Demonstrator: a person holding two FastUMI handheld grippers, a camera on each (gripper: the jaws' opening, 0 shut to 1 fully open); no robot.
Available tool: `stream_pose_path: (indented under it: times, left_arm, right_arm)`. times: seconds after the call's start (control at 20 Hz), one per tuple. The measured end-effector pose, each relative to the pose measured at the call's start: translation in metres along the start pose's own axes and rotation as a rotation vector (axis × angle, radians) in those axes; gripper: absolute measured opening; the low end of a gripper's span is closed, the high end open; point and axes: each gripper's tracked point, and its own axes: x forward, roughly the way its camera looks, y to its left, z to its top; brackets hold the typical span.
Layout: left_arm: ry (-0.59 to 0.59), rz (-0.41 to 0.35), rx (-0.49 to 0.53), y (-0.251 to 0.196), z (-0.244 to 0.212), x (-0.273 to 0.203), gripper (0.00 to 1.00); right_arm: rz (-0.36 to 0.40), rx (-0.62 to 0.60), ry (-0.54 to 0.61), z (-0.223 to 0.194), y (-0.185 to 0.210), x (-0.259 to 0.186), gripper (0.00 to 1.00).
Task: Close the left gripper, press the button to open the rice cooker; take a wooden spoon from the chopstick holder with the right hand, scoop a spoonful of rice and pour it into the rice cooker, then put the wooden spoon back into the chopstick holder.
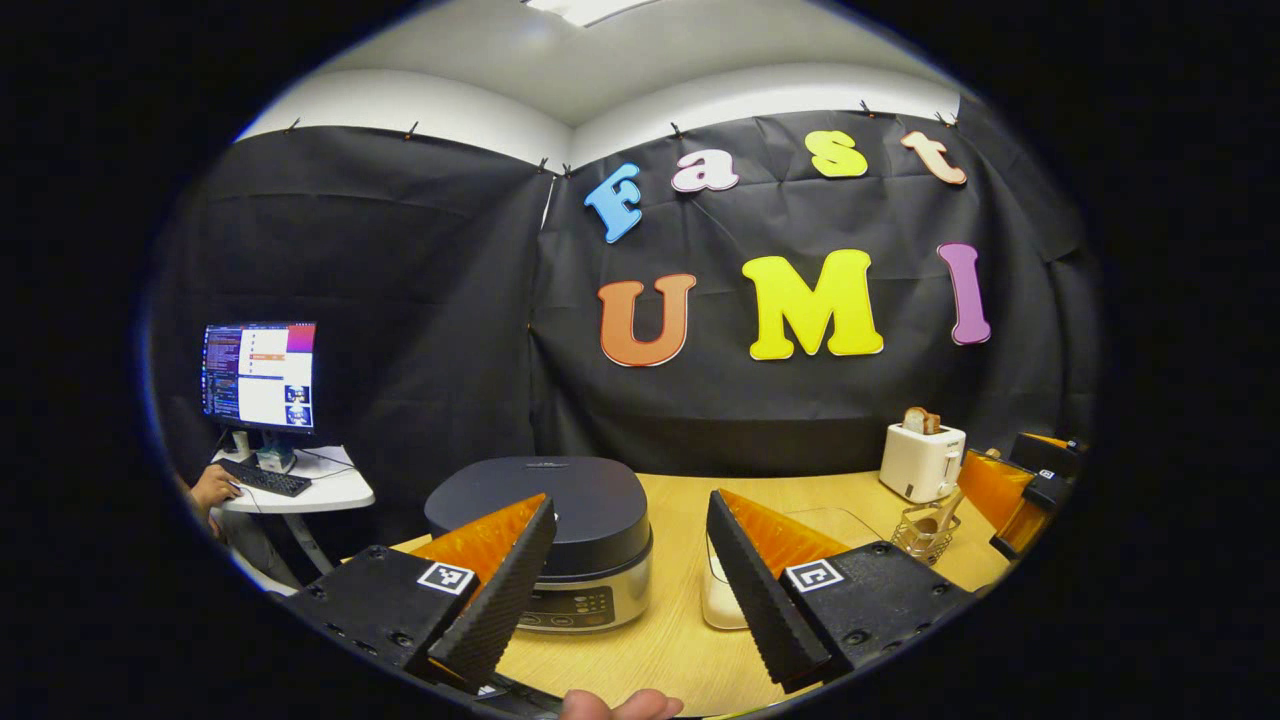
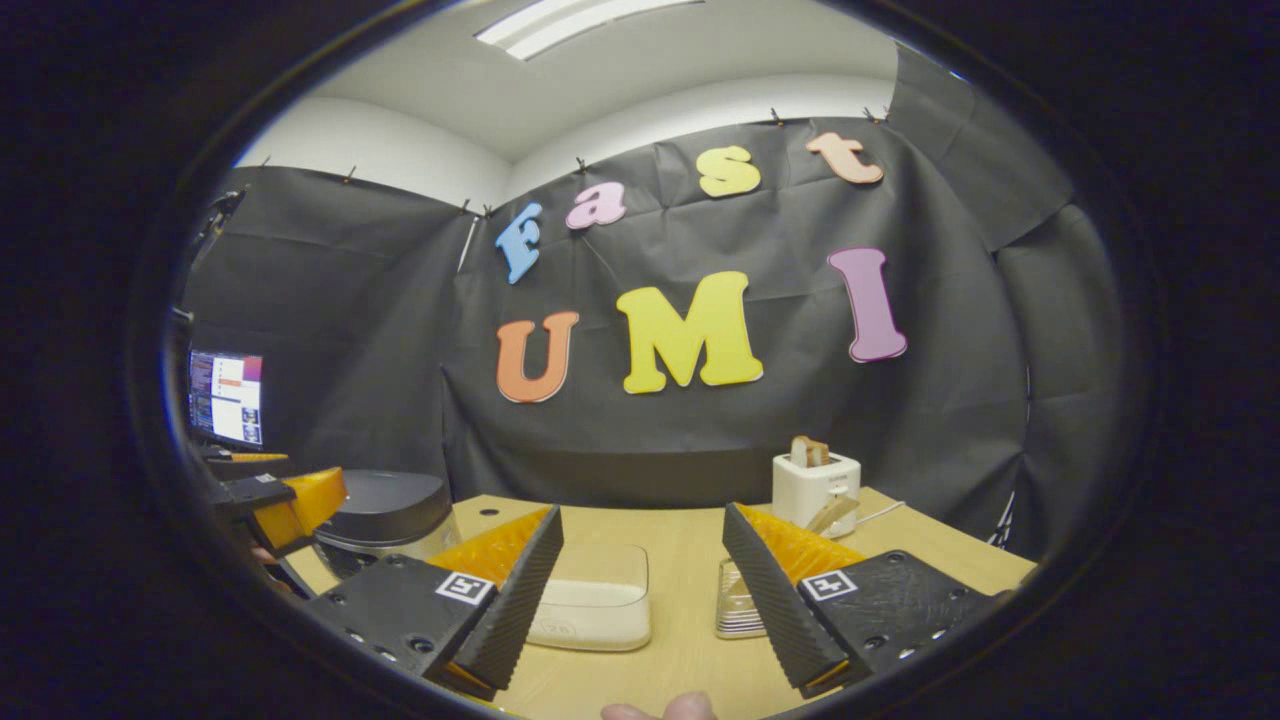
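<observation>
Rounded, smooth-lidded rice cooker (image 1: 545,535)

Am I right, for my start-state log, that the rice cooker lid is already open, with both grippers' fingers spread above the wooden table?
Not quite: the rice cooker lid is closed, flat on top, in the left gripper view. The left gripper and right gripper are open above the table.

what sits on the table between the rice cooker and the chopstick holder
In the left gripper view, a clear container of rice sits between the rice cooker and the chopstick holder, partly hidden behind the left gripper's open jaws.
</observation>
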Motion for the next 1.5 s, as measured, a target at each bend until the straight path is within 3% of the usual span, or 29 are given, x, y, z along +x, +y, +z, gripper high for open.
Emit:
stream_pose_path:
  times: [0.25,0.4,0.45,0.5,0.65,0.7,0.75,0.85,0.95,1.0,1.05,1.3,1.35,1.4,1.5]
  left_arm:
    - [0.059,0.003,0.006,0.025,0.010,0.017,0.97]
    - [0.084,0.055,0.048,0.053,0.018,0.027,0.97]
    - [0.106,0.053,0.053,0.058,0.019,0.031,0.96]
    - [0.127,0.047,0.046,0.060,0.020,0.033,0.95]
    - [0.169,0.056,0.050,0.078,0.027,0.042,0.88]
    - [0.179,0.056,0.053,0.083,0.029,0.046,0.83]
    - [0.201,0.057,0.054,0.084,0.029,0.049,0.81]
    - [0.249,0.051,0.060,0.086,0.025,0.055,0.75]
    - [0.297,0.045,0.057,0.085,0.017,0.058,0.66]
    - [0.317,0.041,0.060,0.084,0.014,0.059,0.56]
    - [0.335,0.034,0.060,0.081,0.011,0.062,0.57]
    - [0.419,0.011,0.024,0.075,-0.007,0.067,0.35]
    - [0.451,-0.004,0.013,0.072,-0.014,0.068,0.32]
    - [0.483,0.002,0.008,0.074,-0.021,0.068,0.20]
    - [0.544,0.001,-0.002,0.078,-0.035,0.073,0.05]
  right_arm:
    - [0.006,0.027,0.041,-0.013,-0.022,0.002,0.96]
    - [0.000,0.020,0.042,-0.016,-0.032,0.005,0.95]
    - [0.004,0.016,0.039,-0.017,-0.033,0.006,0.91]
    - [0.010,0.012,0.039,-0.018,-0.034,0.007,0.95]
    - [0.023,0.009,0.041,-0.022,-0.037,0.010,0.95]
    - [0.024,0.014,0.040,-0.022,-0.039,0.011,1.00]
    - [0.025,0.021,0.039,-0.023,-0.041,0.012,0.95]
    - [0.020,0.029,0.034,-0.023,-0.048,0.013,0.95]
    - [0.017,0.038,0.034,-0.024,-0.054,0.014,0.95]
    - [0.015,0.044,0.036,-0.024,-0.056,0.014,0.95]
    - [0.014,0.050,0.039,-0.025,-0.058,0.014,0.95]
    - [0.007,0.059,0.054,-0.030,-0.064,0.016,0.91]
    - [0.005,0.057,0.051,-0.029,-0.065,0.016,0.95]
    - [0.003,0.054,0.047,-0.028,-0.066,0.016,0.91]
    - [0.001,0.048,0.045,-0.028,-0.065,0.017,0.91]
